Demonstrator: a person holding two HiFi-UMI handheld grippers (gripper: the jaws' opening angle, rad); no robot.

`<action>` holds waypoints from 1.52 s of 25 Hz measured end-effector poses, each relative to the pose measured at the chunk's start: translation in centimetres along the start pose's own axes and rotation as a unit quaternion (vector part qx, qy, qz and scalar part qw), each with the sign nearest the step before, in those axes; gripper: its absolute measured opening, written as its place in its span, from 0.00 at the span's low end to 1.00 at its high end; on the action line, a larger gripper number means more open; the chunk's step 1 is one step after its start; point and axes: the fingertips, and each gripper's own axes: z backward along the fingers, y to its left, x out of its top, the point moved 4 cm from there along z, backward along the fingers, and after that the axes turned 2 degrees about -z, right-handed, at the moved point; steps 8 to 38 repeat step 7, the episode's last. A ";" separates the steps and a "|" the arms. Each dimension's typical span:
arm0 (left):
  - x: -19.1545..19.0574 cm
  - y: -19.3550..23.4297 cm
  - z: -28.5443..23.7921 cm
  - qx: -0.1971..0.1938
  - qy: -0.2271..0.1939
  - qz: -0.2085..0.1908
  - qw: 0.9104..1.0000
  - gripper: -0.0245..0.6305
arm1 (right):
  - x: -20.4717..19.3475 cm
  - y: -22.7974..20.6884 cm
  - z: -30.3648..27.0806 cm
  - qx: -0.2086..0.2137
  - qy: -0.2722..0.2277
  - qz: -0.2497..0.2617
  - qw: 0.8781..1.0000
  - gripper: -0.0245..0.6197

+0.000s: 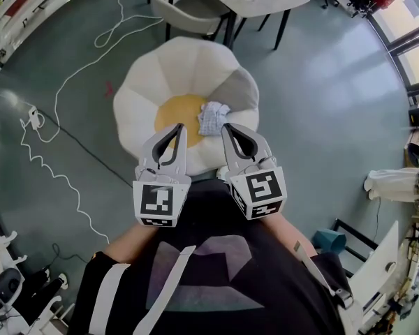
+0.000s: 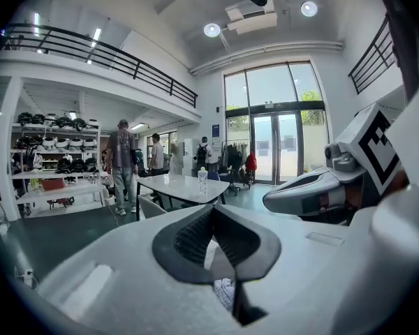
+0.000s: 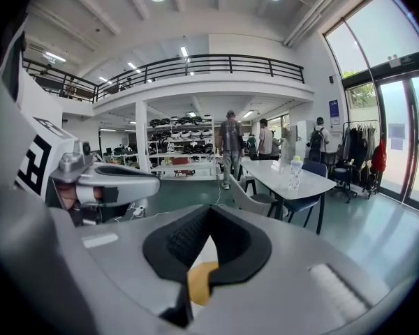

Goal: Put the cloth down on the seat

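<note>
cloth [image 1: 213, 117]: one, crumpled, lying on the flower-shaped seat [image 1: 143, 107] beside its yellow centre | left gripper [image 1: 177, 127]: jaws clenched, empty | right gripper [image 1: 226, 127]: clenched, empty | both hover near the cloth, probably because it is set down | count: two grippers, one seat

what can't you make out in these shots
- Head view: the seat's near edge, behind the left tool and right tool.
- Head view: the cloth's print, too small.
- Left gripper view: most of the cloth, behind that tool's shut jaws.
- Right gripper view: all but a yellow patch of seat, behind that tool's body.
</note>
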 end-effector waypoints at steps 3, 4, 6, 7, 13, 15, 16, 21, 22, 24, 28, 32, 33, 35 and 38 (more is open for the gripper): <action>-0.1 0.1 -0.3 0.000 0.000 0.002 1.000 0.04 | -0.1 -0.2 -0.3 -0.001 0.000 -0.002 1.000 0.04; -0.1 0.1 -0.4 0.000 0.001 0.002 1.000 0.04 | -0.1 -0.2 -0.4 -0.001 0.000 -0.002 1.000 0.04; -0.2 0.2 -0.4 0.000 0.002 0.003 1.000 0.04 | -0.2 -0.3 -0.5 -0.001 0.002 -0.002 1.000 0.04; -0.3 0.2 -0.5 0.000 0.003 0.003 1.000 0.04 | -0.3 -0.3 -0.5 -0.001 0.003 -0.002 1.000 0.04; -0.3 0.2 -0.5 0.000 0.003 0.003 1.000 0.04 | -0.3 -0.3 -0.5 -0.001 0.003 -0.002 1.000 0.04; -0.3 0.2 -0.5 0.000 0.003 0.003 1.000 0.04 | -0.3 -0.3 -0.5 -0.001 0.003 -0.002 1.000 0.04; -0.3 0.2 -0.5 0.000 0.003 0.003 1.000 0.04 | -0.3 -0.3 -0.5 -0.001 0.003 -0.002 1.000 0.04; -0.3 0.2 -0.5 0.000 0.003 0.003 1.000 0.04 | -0.3 -0.3 -0.5 -0.001 0.003 -0.002 1.000 0.04; -0.3 0.2 -0.5 0.000 0.003 0.003 1.000 0.04 | -0.3 -0.3 -0.5 -0.001 0.003 -0.002 1.000 0.04; -0.3 0.2 -0.5 0.000 0.003 0.003 1.000 0.04 | -0.3 -0.3 -0.5 -0.001 0.003 -0.002 1.000 0.04; -0.3 0.2 -0.5 0.000 0.003 0.003 1.000 0.04 | -0.3 -0.3 -0.5 -0.001 0.003 -0.002 1.000 0.04; -0.3 0.2 -0.5 0.000 0.003 0.003 1.000 0.04 | -0.3 -0.3 -0.5 -0.001 0.003 -0.002 1.000 0.04; -0.3 0.2 -0.5 0.000 0.003 0.003 1.000 0.04 | -0.3 -0.3 -0.5 -0.001 0.003 -0.002 1.000 0.04; -0.3 0.2 -0.5 0.000 0.003 0.003 1.000 0.04 | -0.3 -0.3 -0.5 -0.001 0.003 -0.002 1.000 0.04; -0.3 0.2 -0.5 0.000 0.003 0.003 1.000 0.04 | -0.3 -0.3 -0.5 -0.001 0.003 -0.002 1.000 0.04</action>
